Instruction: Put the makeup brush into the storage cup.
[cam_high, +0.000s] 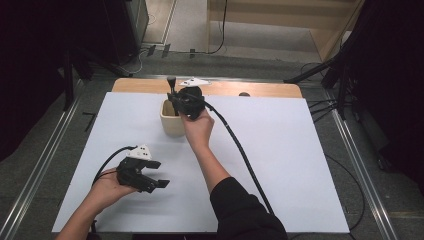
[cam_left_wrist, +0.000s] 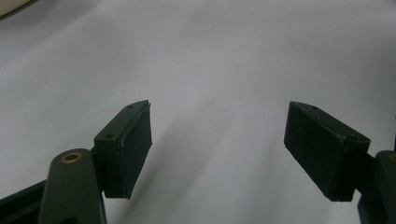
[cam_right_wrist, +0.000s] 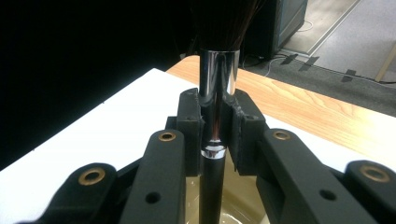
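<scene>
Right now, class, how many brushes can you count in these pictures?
1. The brush stands upright, bristles up, clamped at its metal collar by the right gripper, its handle reaching down into the cup. Others could be hidden inside the cup.

brush (cam_right_wrist: 217, 84): bristle tip cut off by the top edge of the right gripper view; handle's lower end cut off by its bottom edge; in the high view mostly hidden behind the right gripper (cam_high: 183, 103).
cup (cam_high: 171, 123): inside hidden by that gripper in the high view; only a slice of rim between the arms in the right gripper view.
left gripper (cam_left_wrist: 219, 154): arms cut off at the bottom corners of its own view.
table (cam_high: 280, 145): near edge hidden under a sleeve (cam_high: 245, 212).
cup's contents: cannot tell.
</scene>
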